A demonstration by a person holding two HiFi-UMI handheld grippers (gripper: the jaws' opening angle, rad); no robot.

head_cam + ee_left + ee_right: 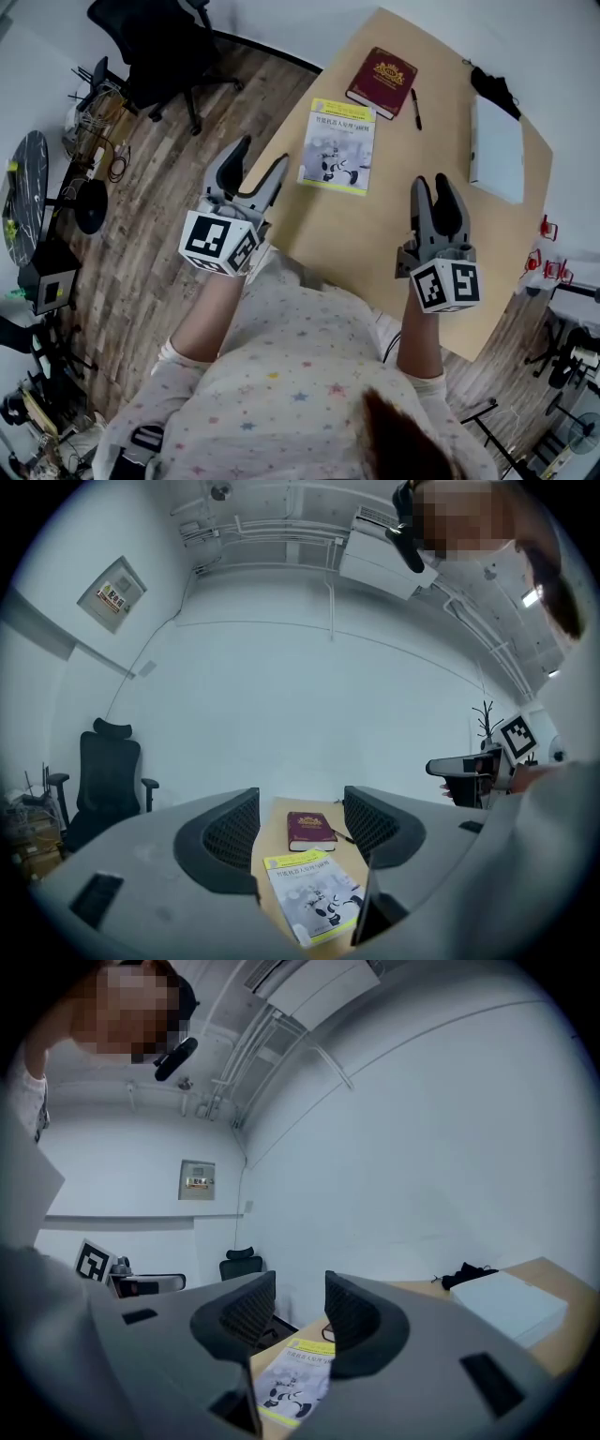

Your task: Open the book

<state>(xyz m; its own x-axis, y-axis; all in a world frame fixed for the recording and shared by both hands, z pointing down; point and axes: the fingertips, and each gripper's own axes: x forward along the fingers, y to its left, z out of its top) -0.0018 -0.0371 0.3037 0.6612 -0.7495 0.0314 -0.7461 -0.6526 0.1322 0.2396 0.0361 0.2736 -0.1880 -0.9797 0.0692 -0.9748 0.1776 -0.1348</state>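
Nothing is yet done: the pale book (337,146) is seen closed on the tabletop (427,155) at upper centre, untouched. The left gripper (262,153) and right gripper (432,182) are held below it, jaws parted, empty.

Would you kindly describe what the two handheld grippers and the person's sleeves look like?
The left gripper and right gripper match: grey bodies, two dark curved jaws with mesh-textured pads, and a white cube bearing black square markers. The person wears a pale short-sleeved top dotted with small coloured stars.
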